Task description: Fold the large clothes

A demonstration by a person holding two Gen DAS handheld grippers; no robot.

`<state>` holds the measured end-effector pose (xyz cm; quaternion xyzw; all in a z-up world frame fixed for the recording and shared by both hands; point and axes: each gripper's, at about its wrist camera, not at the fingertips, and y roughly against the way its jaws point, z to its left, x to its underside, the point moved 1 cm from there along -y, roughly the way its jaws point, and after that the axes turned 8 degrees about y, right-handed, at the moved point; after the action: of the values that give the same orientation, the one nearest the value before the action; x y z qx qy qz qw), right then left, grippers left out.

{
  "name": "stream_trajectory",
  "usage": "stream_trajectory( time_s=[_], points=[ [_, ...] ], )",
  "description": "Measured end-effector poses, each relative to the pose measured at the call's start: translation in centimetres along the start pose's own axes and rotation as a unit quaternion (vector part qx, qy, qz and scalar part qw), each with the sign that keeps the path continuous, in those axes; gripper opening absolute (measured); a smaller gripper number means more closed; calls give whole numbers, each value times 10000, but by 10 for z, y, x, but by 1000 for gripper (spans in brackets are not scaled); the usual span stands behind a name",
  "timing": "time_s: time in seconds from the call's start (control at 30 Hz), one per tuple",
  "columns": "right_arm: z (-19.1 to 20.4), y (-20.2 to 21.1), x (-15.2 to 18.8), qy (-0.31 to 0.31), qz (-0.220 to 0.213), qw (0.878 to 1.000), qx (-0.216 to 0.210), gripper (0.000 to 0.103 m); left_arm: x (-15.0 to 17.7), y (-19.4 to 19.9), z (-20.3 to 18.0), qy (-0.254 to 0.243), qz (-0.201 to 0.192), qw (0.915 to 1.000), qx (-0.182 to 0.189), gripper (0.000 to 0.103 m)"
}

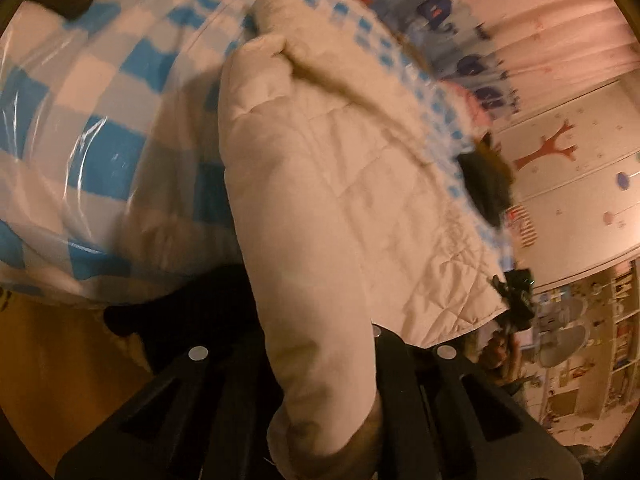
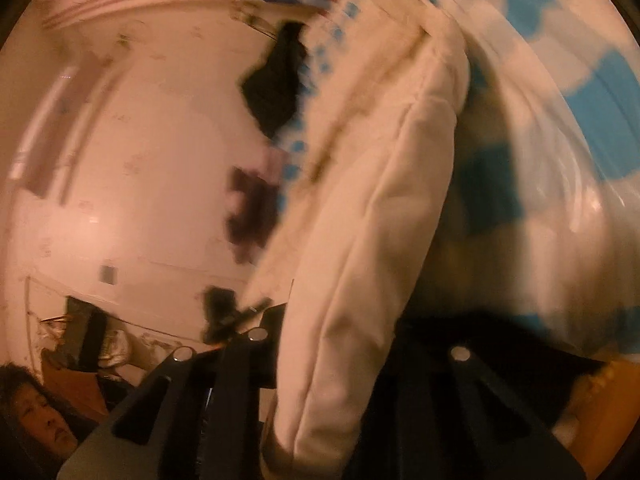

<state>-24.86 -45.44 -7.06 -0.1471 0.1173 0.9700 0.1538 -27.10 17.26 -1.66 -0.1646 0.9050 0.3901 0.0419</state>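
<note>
Both sets of jaws were clenched on the same garment: your left gripper (image 1: 320, 392) pinched a padded fold of the cream quilted jacket (image 1: 340, 200), and your right gripper (image 2: 340, 392) pinched another thick fold of it. In each wrist view the cloth ran up out of the black fingers and filled the middle of the picture, so the grips looked deep rather than at the very hem.

The jacket hung between your two grippers and draped forward onto the blue-and-white checked bedding under clear plastic (image 1: 80, 128). Its far part lay on that cover, with a brownish trim (image 1: 320, 76) running along one edge. Which part of the jacket each gripper held, I could not tell; both views were smeared by motion.

Judging from this, you were laying a fold down. To do it well, you needed to keep both grips level with one another and the cloth taut between them, so the padded layers landed flat and not bunched. The plastic looked slick, so a slow lowering would have helped stop the lower layer sliding.

Beyond the bed stood a pale wardrobe with a red tree motif (image 1: 552, 148) and, further off, cluttered shelves (image 1: 620, 320).
</note>
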Motion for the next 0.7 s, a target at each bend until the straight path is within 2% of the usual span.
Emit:
stream_trajectory(
  time_s=[0.17, 0.27, 0.43, 0.5, 0.57, 0.7],
  points=[
    [33, 34, 1, 299, -528, 9967, -531, 19, 12, 41, -27, -219, -121, 9985, 496, 6],
    [37, 52, 18, 294, -754, 9929, -871, 19, 31, 59, -29, -207, -84, 9976, 658, 6],
    [10, 61, 56, -76, -1012, 9876, -1199, 19, 54, 65, 15, 302, 31, 9963, 809, 6],
    [-2, 61, 59, -226, -1192, 9828, -1391, 19, 55, 59, 31, 643, 1, 9927, 1019, 6],
    [-8, 59, 53, -269, -1329, 9790, -1520, 19, 49, 58, 32, 679, -130, 9905, 1186, 6],
    [7, 52, 14, 26, -1416, 9761, -1650, 19, 27, 70, 11, 439, -521, 9871, 1452, 6]
  ],
)
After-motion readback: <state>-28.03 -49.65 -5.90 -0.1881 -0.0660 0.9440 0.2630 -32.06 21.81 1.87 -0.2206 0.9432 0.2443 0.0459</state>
